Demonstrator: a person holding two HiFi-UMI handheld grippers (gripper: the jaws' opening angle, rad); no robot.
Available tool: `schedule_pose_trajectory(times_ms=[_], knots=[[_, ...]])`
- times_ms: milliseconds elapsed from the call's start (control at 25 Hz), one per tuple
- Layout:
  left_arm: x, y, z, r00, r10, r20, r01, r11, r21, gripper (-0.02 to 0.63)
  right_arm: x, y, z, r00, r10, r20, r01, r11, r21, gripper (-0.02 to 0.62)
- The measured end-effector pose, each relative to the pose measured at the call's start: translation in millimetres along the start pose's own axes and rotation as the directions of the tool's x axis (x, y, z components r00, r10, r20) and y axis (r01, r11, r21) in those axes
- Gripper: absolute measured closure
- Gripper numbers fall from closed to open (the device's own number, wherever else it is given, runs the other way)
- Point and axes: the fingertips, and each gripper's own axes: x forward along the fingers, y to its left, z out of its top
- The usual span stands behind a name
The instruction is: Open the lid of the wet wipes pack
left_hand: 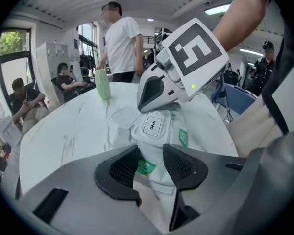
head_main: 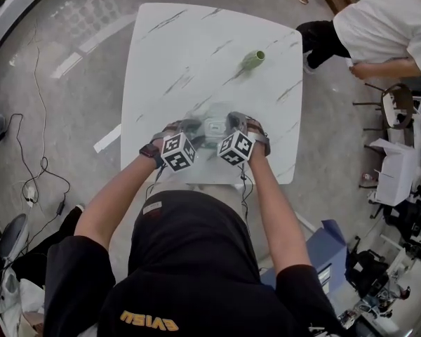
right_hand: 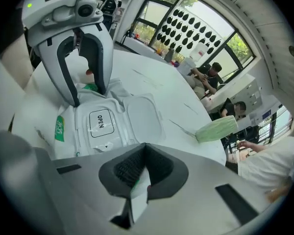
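Presently the wet wipes pack (head_main: pixel 214 127) lay at the table's (head_main: pixel 196 48) 6 o'clock edge, left gripper (left_hand: pixel 151 168) clamped on one end, right gripper (right_hand: pixel 143 173) pinched tight on the opposite end's film, the clear lid (right_hand: pixel 144 117) flipped open at 3 o'clock of the OPEN sticker (right_hand: pixel 101 123) in the right gripper view.

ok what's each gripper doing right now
left gripper: closed on one end of the wet wipes pack
right gripper: closed, pinching its opposite edge
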Motion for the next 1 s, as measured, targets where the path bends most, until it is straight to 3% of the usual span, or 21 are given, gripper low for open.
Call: schedule_pose_trajectory(times_ms=[120, 240, 320, 400, 560, 640, 800, 920, 1000], knots=[[-1, 0, -1, 1.0, -0.005, -0.008, 0.005, 1.0, 0.006, 0.428, 3, 2, 1, 0.998, 0.068, -0.019, -0.067, 0.998, 0.01, 0.597], [0, 1, 0, 1.0, -0.003, 0.014, 0.003, 0.999, -0.038, 0.427, 2, -7, 2, 0.992, 0.124, -0.009, -0.121, 0.982, 0.147, 0.595], [-5, -4, -5, 0.997, 0.023, 0.069, -0.018, 0.997, -0.077, 0.425, -12, -15, 2, 0.998, 0.059, 0.035, -0.066, 0.954, 0.291, 0.595], [-20, -2, -15, 0.989, 0.103, 0.106, -0.09, 0.988, -0.123, 0.425, -33, -20, 3, 0.994, -0.039, 0.099, -0.006, 0.909, 0.417, 0.595], [-65, 1, -31, 0.956, 0.271, 0.114, -0.229, 0.929, -0.289, 0.426, -83, -14, -11, 0.974, -0.137, 0.179, 0.017, 0.838, 0.546, 0.594], [-85, -9, -33, 0.946, 0.306, 0.105, -0.253, 0.902, -0.349, 0.426, -109, -9, -29, 0.965, -0.189, 0.184, 0.037, 0.787, 0.615, 0.594], [-124, -39, -22, 0.928, 0.358, 0.104, -0.299, 0.881, -0.366, 0.444, -167, 0, -70, 0.935, -0.313, 0.167, 0.075, 0.634, 0.77, 0.595], [-159, -60, 4, 0.89, 0.433, 0.144, -0.345, 0.845, -0.409, 0.487, -219, 9, -97, 0.911, -0.377, 0.167, 0.071, 0.541, 0.838, 0.594], [-176, -77, 19, 0.873, 0.458, 0.168, -0.363, 0.84, -0.404, 0.507, -252, 21, -113, 0.898, -0.409, 0.164, 0.071, 0.501, 0.863, 0.594]])
